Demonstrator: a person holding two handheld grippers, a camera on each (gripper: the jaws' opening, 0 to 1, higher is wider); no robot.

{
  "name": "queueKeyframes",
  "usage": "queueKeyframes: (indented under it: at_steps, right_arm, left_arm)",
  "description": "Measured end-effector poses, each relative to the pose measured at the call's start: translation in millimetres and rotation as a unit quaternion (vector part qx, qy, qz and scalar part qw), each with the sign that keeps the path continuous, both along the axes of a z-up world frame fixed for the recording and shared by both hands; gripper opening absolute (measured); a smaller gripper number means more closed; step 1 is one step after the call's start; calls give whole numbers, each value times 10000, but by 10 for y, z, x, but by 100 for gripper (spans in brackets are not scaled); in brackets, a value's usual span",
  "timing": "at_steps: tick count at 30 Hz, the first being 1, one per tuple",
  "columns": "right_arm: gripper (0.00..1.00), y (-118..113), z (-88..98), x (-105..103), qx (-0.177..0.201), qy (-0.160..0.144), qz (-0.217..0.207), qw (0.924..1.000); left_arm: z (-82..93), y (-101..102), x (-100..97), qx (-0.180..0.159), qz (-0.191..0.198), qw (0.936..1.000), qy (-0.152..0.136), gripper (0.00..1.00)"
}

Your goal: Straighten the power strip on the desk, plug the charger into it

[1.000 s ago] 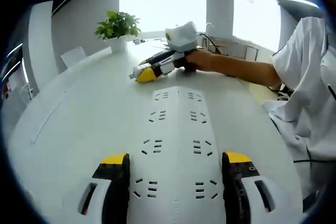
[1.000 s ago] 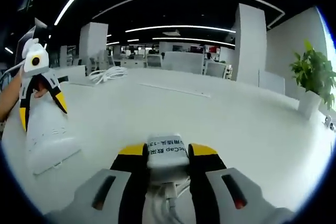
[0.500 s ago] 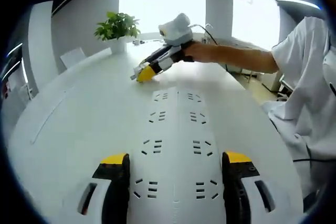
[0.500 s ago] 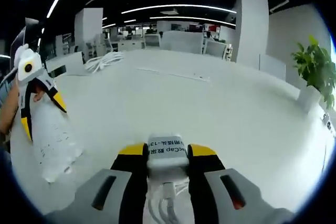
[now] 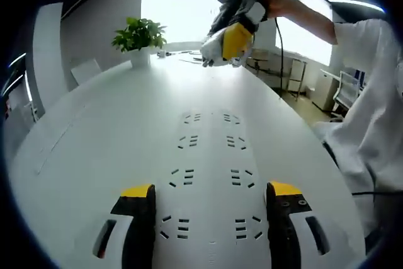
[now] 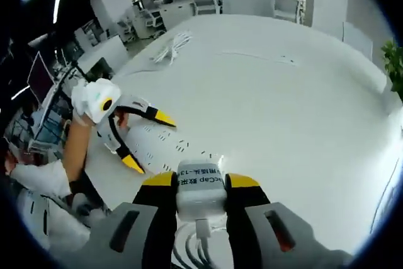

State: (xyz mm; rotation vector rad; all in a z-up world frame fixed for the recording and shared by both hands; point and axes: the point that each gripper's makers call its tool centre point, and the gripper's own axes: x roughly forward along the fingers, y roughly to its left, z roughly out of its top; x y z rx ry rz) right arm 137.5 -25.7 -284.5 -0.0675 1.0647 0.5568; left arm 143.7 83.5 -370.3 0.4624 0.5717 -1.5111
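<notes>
The right gripper (image 6: 200,184) has risen from low over the white desk (image 6: 283,111) to high above it during the last second, so its view now looks down on the power strip (image 6: 167,146) instead of across at it. In the left gripper view the right gripper (image 5: 232,37) has climbed from desk level ahead to the upper part of the picture, carried by the person's hand (image 5: 283,4). This suggests the charger is being brought over the strip for a downward plug-in; nothing is in a socket yet.

The right gripper's 2 yellow-tipped jaws are clenched on the white charger (image 6: 201,184), its labelled face up and its white cable (image 6: 201,244) trailing back toward the camera. Which way the prongs face cannot be told.

The left gripper (image 5: 211,196) has its 2 jaws spread to either side of the near end of the power strip (image 5: 211,174). Whether they press on its sides is hard to judge, but it appears to be held steady. The strip has not shifted between them.

The strip lies flat, sockets up, with 2 columns of slots. Its long axis runs straight away from the left gripper, along that gripper's own line, toward a potted plant (image 5: 140,33) at the far edge. From the right gripper it lies ahead and to the left, at a slant
</notes>
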Motion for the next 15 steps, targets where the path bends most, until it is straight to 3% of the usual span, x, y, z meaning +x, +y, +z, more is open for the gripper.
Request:
queueKeyframes:
  at_steps: [6, 10, 15]
  right_arm:
    - [28, 175, -307, -139, 26, 1152, -664, 9911]
    - [28, 135, -471, -158, -411, 1447, -979, 9838]
    - [28, 166, -543, -200, -739, 1639, -1130, 9772]
  left_arm:
    - [-2, 5, -2, 119, 11, 9999, -14, 72]
    - [-3, 13, -4, 129, 5, 9999, -9, 72]
    - [-5, 20, -6, 72, -4, 10000, -2, 72]
